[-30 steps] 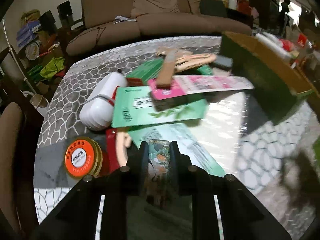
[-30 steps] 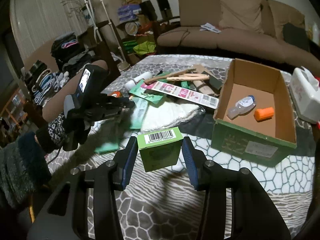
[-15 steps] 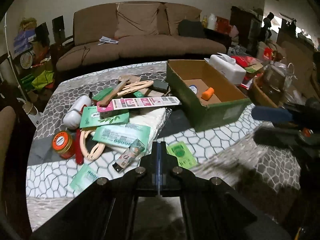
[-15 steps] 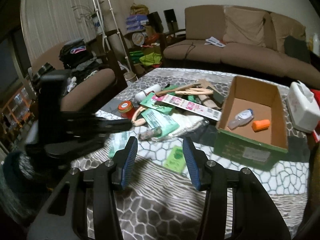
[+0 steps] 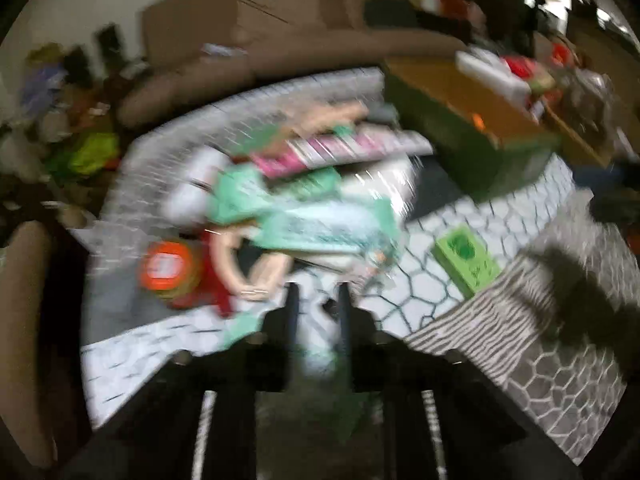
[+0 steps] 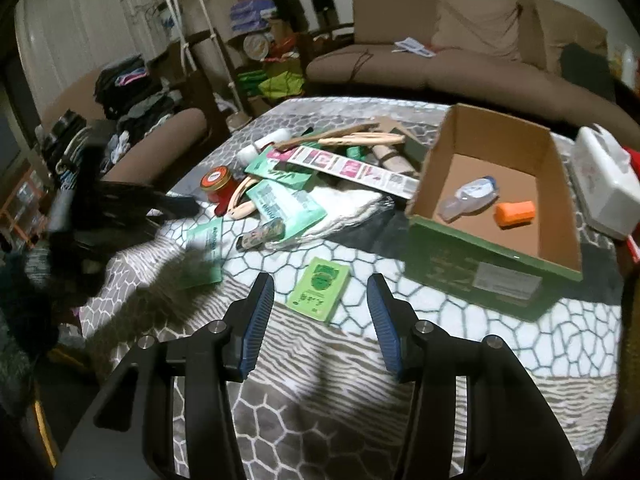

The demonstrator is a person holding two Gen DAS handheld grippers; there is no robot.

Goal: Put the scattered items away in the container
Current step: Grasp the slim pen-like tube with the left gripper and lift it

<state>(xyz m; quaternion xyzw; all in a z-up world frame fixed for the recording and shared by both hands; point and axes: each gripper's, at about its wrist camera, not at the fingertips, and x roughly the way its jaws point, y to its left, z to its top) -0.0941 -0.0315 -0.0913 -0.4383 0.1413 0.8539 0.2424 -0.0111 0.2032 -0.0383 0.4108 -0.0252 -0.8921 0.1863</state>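
The green-sided cardboard box [image 6: 492, 248] stands at the right and holds a clear bottle [image 6: 472, 196] and an orange piece [image 6: 516, 212]. A small green box [image 6: 318, 294] lies flat on the cloth, just ahead of my right gripper [image 6: 320, 280], which is open with nothing in it. My left gripper [image 5: 318, 300] hovers low at the near edge of the pile, over a mint sachet [image 6: 208, 248]. Its jaws are opening, and its view is too blurred to show anything gripped. A patterned tube [image 6: 262, 236] lies beside the mint packets [image 6: 288, 204].
The pile also holds an orange-lidded jar [image 6: 216, 184], a long pink strip pack [image 6: 352, 168], wooden pieces [image 6: 360, 136] and a white bottle [image 6: 264, 146]. A white tissue container [image 6: 604, 184] stands right of the cardboard box. A sofa [image 6: 460, 68] is behind the table.
My right gripper let go of the green box, which now lies on the cloth. My left gripper dropped the patterned tube, shut, then moved in toward the pile with its jaws parting.
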